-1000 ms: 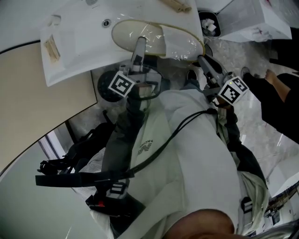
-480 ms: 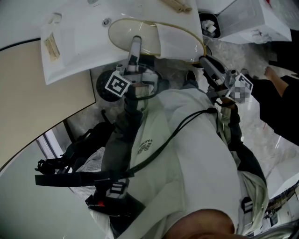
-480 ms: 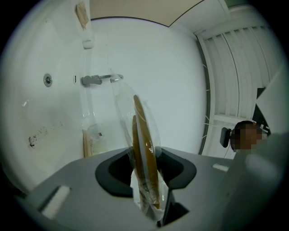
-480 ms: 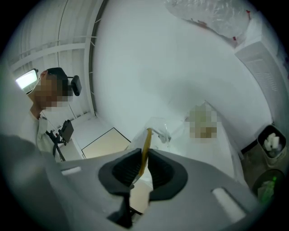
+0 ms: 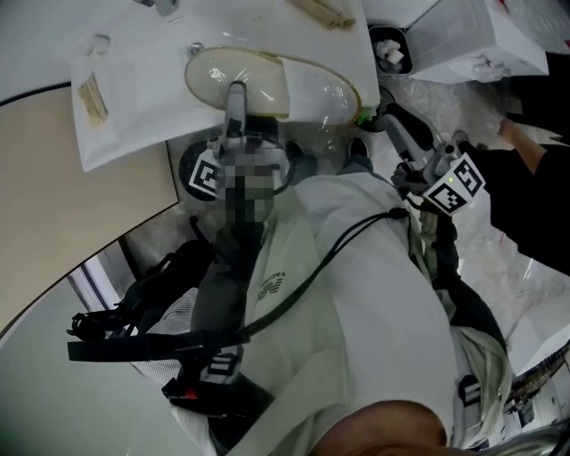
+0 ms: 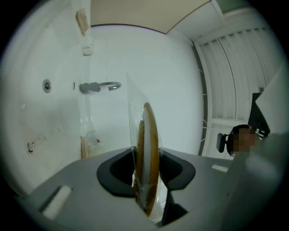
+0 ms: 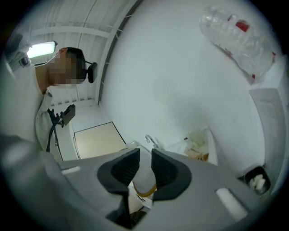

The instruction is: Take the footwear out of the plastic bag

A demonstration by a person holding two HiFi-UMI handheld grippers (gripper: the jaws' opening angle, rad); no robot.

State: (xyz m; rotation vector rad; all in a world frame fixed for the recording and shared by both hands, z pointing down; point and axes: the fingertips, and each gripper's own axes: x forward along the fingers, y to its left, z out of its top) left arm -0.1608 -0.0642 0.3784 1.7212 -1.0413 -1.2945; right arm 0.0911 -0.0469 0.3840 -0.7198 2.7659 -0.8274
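A cream slipper [image 5: 294,82] with a yellow-brown rim lies in a clear plastic bag [image 5: 346,91] at the near edge of the white table [image 5: 134,125]. My left gripper [image 5: 235,91] is shut on the bagged slipper near its middle. In the left gripper view the slipper [image 6: 148,153] stands edge-on between the pads, with film around it. My right gripper [image 5: 379,112] reaches the slipper's right end. Its jaws are easing open a little, with the white, yellow-rimmed end of the slipper [image 7: 143,184] still filling the gap between the pads.
Small wrapped packets [image 5: 92,93] lie on the table to the left, and another packet [image 5: 328,11] at the back. A bin [image 5: 390,46] with rubbish and a white box [image 5: 472,36] stand at the right. Another person's sleeve [image 5: 534,187] is beyond the right gripper. A plastic bottle [image 7: 235,38] shows in the right gripper view.
Both grippers and the bagged slipper have shifted left and farther over the table. The right gripper has turned so that its marker cube faces the head camera more.
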